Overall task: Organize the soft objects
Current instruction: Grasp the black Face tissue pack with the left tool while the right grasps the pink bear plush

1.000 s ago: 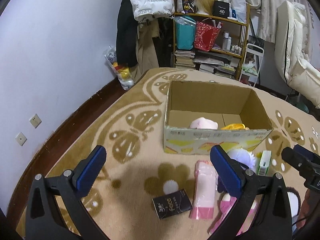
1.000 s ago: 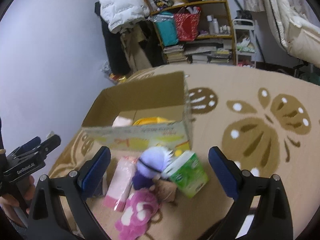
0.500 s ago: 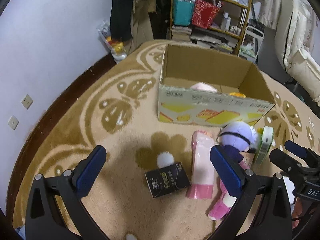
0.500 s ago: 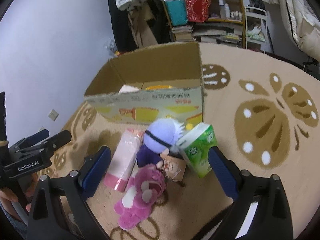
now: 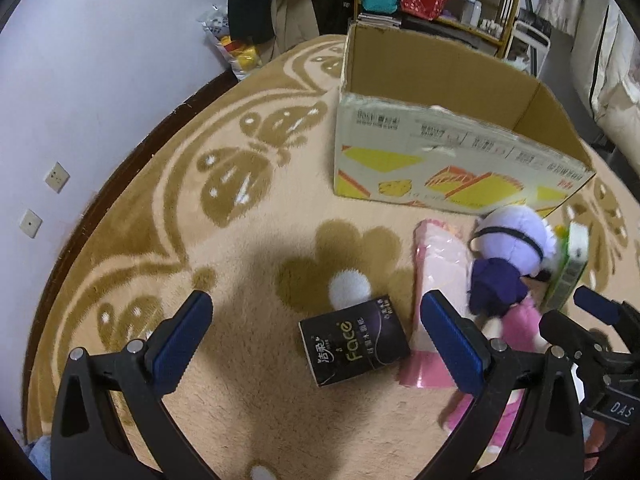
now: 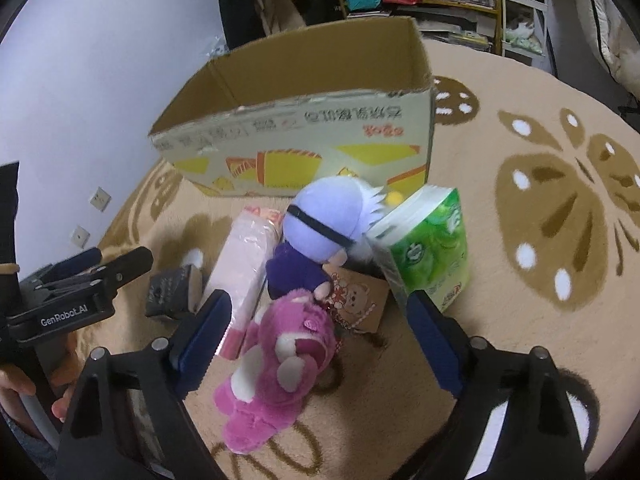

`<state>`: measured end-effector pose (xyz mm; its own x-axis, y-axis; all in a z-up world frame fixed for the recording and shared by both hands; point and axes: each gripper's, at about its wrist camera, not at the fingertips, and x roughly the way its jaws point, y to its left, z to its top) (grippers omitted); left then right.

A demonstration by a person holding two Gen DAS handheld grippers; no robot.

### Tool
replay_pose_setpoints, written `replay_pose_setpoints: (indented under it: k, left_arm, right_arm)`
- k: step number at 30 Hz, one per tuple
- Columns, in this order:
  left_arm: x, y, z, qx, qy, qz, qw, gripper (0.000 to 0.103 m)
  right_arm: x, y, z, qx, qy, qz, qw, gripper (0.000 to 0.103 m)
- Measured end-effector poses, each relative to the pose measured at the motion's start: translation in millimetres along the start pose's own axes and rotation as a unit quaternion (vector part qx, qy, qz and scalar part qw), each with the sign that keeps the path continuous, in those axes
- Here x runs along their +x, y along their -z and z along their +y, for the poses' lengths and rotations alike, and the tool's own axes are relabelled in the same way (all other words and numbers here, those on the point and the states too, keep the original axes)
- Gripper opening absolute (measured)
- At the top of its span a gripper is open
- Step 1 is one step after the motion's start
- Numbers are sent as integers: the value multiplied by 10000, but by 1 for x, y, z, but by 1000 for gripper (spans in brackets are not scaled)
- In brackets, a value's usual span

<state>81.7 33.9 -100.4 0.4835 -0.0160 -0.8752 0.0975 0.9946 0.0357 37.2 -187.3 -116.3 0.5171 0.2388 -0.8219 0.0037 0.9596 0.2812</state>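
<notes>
Soft toys and tissue packs lie bunched on the carpet just in front of the cardboard box (image 6: 304,128). A green tissue pack (image 6: 430,248) leans against the purple-headed doll (image 6: 320,228), which overlaps the pink plush (image 6: 280,356); lifting one could drag or topple its neighbours. The right gripper (image 6: 316,340), whose jaws have just been closing, stands apart around the pink plush without pressing it. Over the black tissue pack (image 5: 354,340), the left gripper (image 5: 316,336) is apart and empty, and could shove it away.

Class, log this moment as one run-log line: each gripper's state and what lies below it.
left gripper: open, over black pack | right gripper: open, closing, over pink plush | box: behind
</notes>
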Motion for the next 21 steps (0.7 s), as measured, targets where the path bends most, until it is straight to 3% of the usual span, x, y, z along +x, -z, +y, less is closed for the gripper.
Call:
replay_pose_setpoints:
  k: [6,12,15,21]
  left_arm:
    - [12,3,-3,22,97,233,9997,103]
    - [22,7,-6,103,-55,333,9994,103]
    - [25,8,-4,77,1,383,9992,102]
    - [39,10,-3,-23,104,623,9980,102]
  right_arm:
    - [12,4,6,-133,-82,249,9996,88]
    - [27,9,12,-261,-110,560,9980,75]
    - [38,11,16,-305,-166,768,9964,57]
    - [43,10,17,-171,-99,801,9966,51]
